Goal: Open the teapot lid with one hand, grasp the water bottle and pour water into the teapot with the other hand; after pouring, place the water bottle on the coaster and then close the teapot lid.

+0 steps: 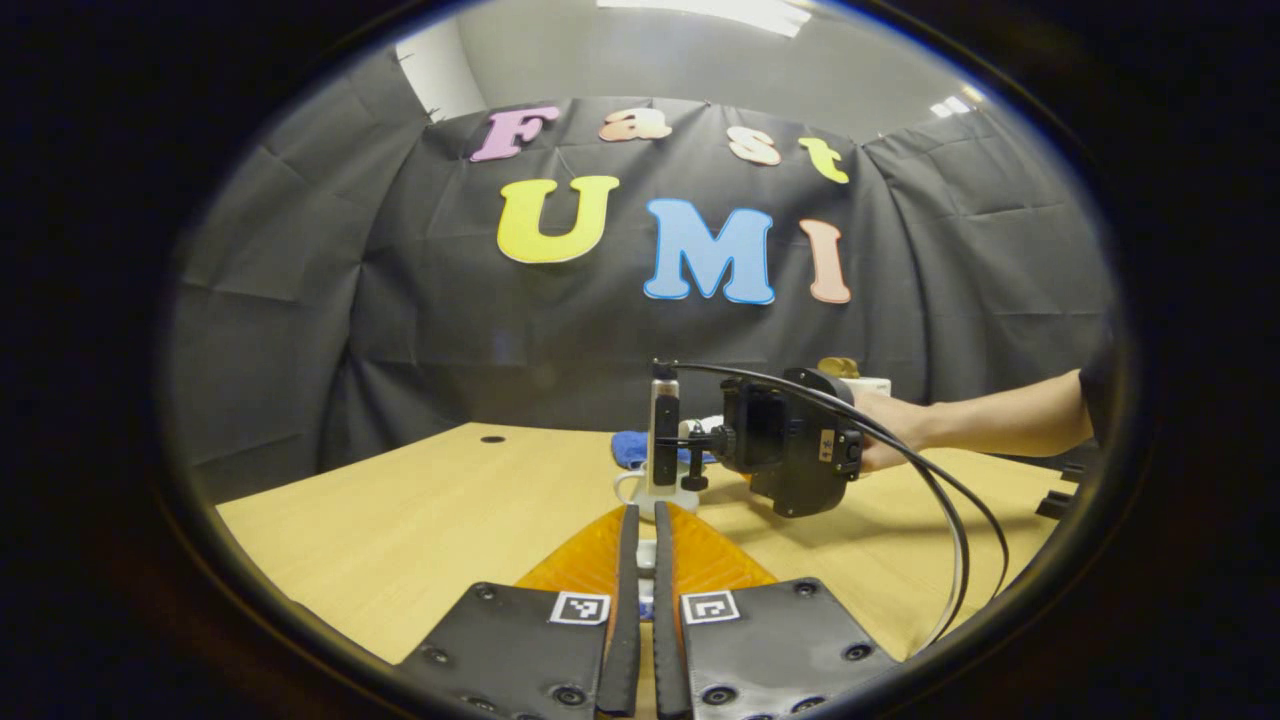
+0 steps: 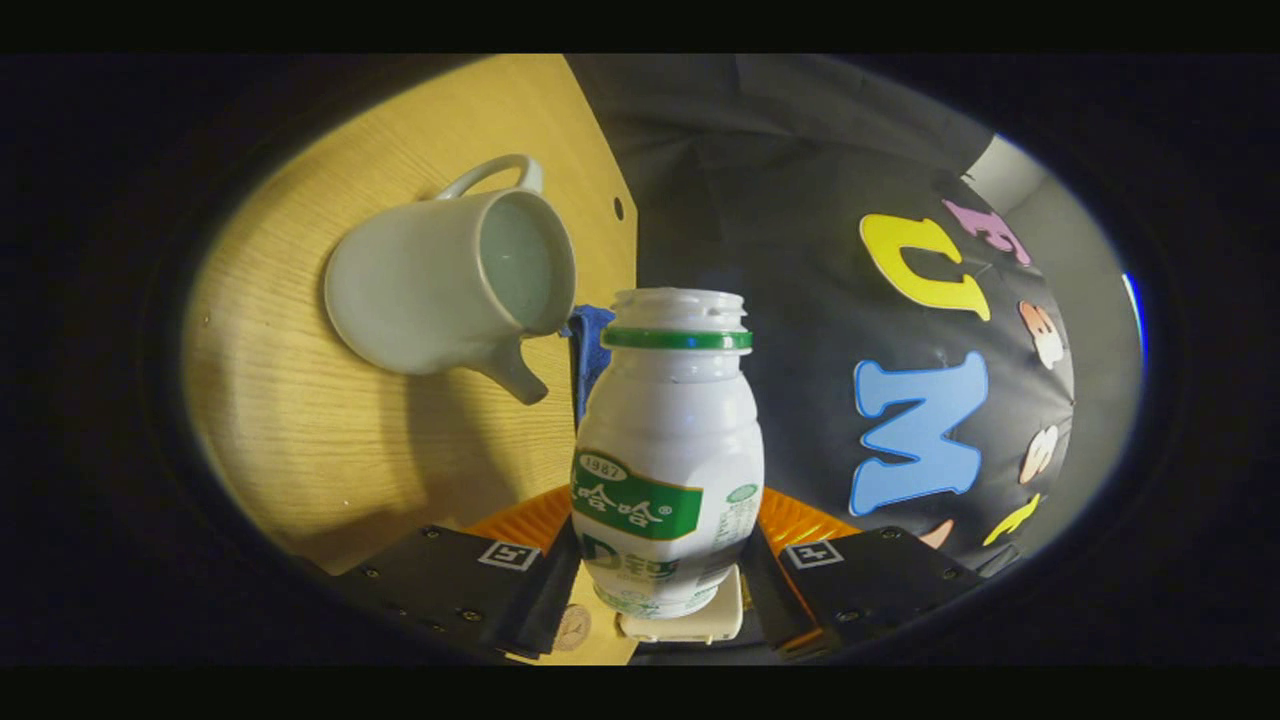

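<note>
One water bottle (image 2: 665,450), white with a green band under its uncapped mouth, stands in the middle of the right gripper view. The right gripper (image 2: 662,575) is clenched on its lower body, a finger pressing each side. The whole view is turned, so the wooden table (image 2: 300,420) rises along the 9 o'clock side. At 10 o'clock from the bottle's mouth lies the pale teapot (image 2: 450,285), lid off. Its open top faces the bottle, its spout (image 2: 515,375) points to 5 o'clock, and its handle (image 2: 495,170) sits at 12 o'clock. A blue coaster (image 2: 590,350) peeks out between teapot and bottle. No water shows leaving the mouth.

In the left gripper view, the left gripper (image 1: 645,512) has its fingers drawn almost together. Something small and pale sits in the narrow gap, but whether they are gripping it cannot be told. Beyond the tips, at 12 o'clock, the right gripper hangs over the table, held by a hand (image 1: 890,430) reaching in from 3 o'clock. Two black cables (image 1: 950,510) trail down from it toward 5 o'clock.
</note>
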A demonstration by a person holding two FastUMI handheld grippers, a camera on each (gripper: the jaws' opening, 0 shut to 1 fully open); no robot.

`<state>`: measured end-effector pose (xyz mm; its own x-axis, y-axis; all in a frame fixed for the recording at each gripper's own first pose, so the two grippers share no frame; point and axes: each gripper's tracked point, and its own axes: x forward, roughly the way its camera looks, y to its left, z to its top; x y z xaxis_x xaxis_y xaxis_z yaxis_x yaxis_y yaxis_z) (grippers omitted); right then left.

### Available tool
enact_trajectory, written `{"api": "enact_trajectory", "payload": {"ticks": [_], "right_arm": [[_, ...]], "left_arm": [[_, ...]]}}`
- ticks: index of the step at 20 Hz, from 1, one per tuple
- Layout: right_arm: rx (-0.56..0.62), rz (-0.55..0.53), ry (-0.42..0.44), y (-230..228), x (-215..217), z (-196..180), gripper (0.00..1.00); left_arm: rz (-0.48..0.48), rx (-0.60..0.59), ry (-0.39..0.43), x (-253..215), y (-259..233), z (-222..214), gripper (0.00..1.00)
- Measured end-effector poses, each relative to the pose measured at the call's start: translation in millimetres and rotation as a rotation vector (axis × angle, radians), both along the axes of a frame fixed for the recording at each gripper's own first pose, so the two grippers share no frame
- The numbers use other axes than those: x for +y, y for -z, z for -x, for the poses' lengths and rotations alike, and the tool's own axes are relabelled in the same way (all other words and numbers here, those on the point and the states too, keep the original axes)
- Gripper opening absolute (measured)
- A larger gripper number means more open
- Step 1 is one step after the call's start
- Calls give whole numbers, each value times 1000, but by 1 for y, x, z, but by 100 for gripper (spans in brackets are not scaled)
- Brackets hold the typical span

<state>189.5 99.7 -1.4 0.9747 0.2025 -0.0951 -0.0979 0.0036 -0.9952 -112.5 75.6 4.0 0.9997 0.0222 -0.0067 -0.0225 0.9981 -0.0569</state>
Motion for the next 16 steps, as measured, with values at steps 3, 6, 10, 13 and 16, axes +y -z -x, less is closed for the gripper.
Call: {"api": "enact_trajectory", "payload": {"ticks": [3,6,10,13,16], "right_arm": [[-20,36,-11,-3,1,-2,75],[-32,67,-16,-6,0,-2,74],[-44,99,-26,-10,2,-3,74],[-58,120,-33,-14,4,-2,74],[-73,145,-40,-17,5,-3,74]], "left_arm": [[0,5,-3,1,1,0,12],[5,8,-3,2,4,0,12],[10,22,-6,2,8,1,8],[11,19,-9,3,7,3,16],[10,16,-11,4,7,5,16]]}}
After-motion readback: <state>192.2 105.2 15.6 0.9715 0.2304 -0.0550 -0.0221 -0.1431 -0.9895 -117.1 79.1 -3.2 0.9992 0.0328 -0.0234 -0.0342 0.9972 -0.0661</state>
